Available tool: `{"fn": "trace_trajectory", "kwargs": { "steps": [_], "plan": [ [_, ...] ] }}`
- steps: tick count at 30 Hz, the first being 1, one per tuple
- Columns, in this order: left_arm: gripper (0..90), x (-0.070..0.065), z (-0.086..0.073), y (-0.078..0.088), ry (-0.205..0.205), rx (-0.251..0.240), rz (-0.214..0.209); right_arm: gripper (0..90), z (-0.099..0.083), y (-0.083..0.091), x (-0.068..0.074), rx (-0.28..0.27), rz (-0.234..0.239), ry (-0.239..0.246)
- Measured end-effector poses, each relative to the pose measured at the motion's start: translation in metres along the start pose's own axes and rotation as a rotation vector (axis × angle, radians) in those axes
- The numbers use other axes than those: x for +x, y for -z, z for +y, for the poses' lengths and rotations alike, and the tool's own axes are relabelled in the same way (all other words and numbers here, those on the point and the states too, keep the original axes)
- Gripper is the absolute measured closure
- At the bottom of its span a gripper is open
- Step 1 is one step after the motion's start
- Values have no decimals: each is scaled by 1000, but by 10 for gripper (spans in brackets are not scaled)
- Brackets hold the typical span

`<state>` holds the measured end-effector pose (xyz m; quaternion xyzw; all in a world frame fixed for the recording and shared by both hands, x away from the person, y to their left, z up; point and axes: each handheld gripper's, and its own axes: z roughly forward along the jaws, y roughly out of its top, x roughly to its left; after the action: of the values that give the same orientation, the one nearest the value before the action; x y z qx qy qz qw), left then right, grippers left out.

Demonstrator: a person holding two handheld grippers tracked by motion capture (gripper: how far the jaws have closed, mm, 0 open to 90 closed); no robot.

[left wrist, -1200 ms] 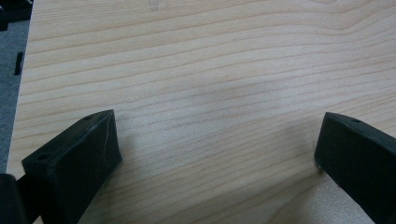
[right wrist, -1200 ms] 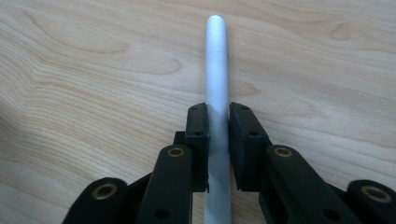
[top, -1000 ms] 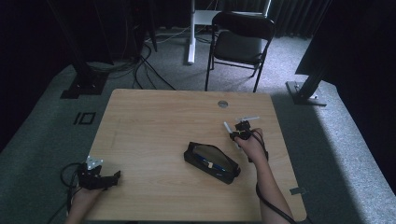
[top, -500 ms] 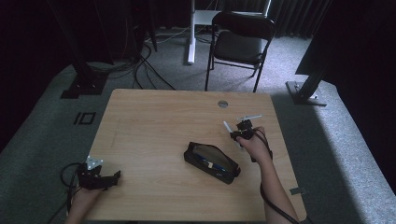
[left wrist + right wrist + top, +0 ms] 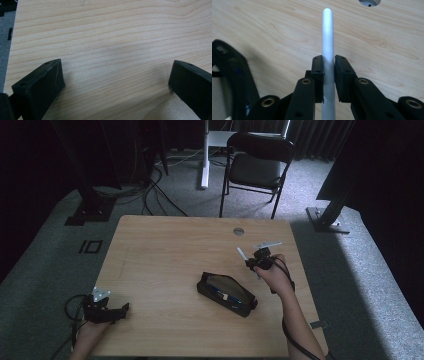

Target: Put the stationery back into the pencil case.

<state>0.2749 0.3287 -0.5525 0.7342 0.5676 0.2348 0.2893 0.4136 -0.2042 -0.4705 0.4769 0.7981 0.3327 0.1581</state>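
A slim silver-white pen (image 5: 328, 30) is clamped between the black pads of my right gripper (image 5: 328, 72), which is shut on it. The pen's rounded end points away over the wooden table (image 5: 165, 250). In the high view the right gripper (image 5: 248, 261) holds the pen (image 5: 241, 254) a little above the table, just right of an open black pencil case (image 5: 226, 294) lying at the table's middle. The case's edge (image 5: 232, 72) lies at the left of the right gripper view. My left gripper (image 5: 122, 309) rests at the front left corner, open (image 5: 115, 80), with bare wood between its fingers (image 5: 42, 82).
A round cable hole (image 5: 238, 231) sits in the table's far side, ahead of the pen. A black chair (image 5: 257, 165) stands on the grey carpet beyond the table. Cables trail on the floor at the back left.
My right gripper has risen slightly with the pen still clamped in it. The left gripper and the pencil case have not moved.
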Motion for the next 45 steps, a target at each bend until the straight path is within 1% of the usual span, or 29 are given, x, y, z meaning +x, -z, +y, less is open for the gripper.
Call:
{"fn": "trace_trajectory", "kwargs": {
  "steps": [2, 4, 7, 13, 14, 15, 16, 18, 19, 20, 24, 26, 29, 30, 31, 32, 34, 36, 39, 40, 42, 43, 45],
  "plan": [
    [3, 0, 0, 0, 0, 0, 0, 786, 1, 2, 1, -4, 1, 5],
    [3, 0, 0, 0, 0, 0, 0, 786, 3, 9, 5, -21, 15, 21],
    [3, 0, 0, 0, 0, 0, 0, 786, 4, 12, 7, -29, 20, 31],
    [3, 0, 0, 0, 0, 0, 0, 785, 5, 21, 11, -19, 43, 56],
    [2, 0, 0, 0, 0, 0, 0, 786, 5, 23, 11, -26, 46, 54],
    [3, 0, 0, 0, 0, 0, 0, 786, 5, 23, 11, -26, 46, 54],
    [3, 0, 0, 0, 0, 0, 0, 786, 6, 25, 12, -28, 44, 66],
    [3, 0, 0, 0, 0, 0, 0, 786, 6, 27, 13, -37, 42, 64],
    [3, 0, 0, 0, 0, 0, 0, 786, 6, 28, 14, -36, 41, 73],
    [3, 0, 0, 0, 0, 0, 0, 786, 6, 30, 15, -46, 39, 75],
    [3, 0, 0, 0, 0, 0, 0, 786, 8, 38, 20, -66, 49, 98],
    [3, 0, 0, 0, 0, 0, 0, 786, 8, 43, 23, -76, 58, 109],
    [3, 0, 0, 0, 0, 0, 0, 786, 9, 51, 31, -76, 81, 147],
    [3, 0, 0, 0, 0, 0, 0, 786, 10, 53, 32, -83, 88, 147],
    [2, 0, 0, 0, 0, 0, 0, 785, 10, 54, 34, -86, 96, 151],
    [3, 0, 0, 0, 0, 0, 0, 785, 11, 55, 35, -76, 102, 164],
    [2, 0, 0, 0, 0, 0, 0, 786, 11, 55, 36, -81, 107, 163],
    [3, 0, 0, 0, 0, 0, 0, 786, 11, 56, 39, -75, 130, 176],
    [3, 0, 0, 0, 3, -2, 0, 786, 11, 59, 44, -77, 143, 189],
    [3, 0, 0, 0, 2, -1, 0, 786, 12, 61, 47, -77, 150, 206],
    [2, 0, 0, 0, 2, -2, 0, 785, 12, 62, 48, -79, 153, 213],
    [3, 0, 0, 0, 3, -3, 0, 786, 12, 63, 50, -78, 173, 229],
    [3, 0, 0, 0, 2, -2, 0, 786, 11, 63, 51, -79, 179, 230]
  ]
}}
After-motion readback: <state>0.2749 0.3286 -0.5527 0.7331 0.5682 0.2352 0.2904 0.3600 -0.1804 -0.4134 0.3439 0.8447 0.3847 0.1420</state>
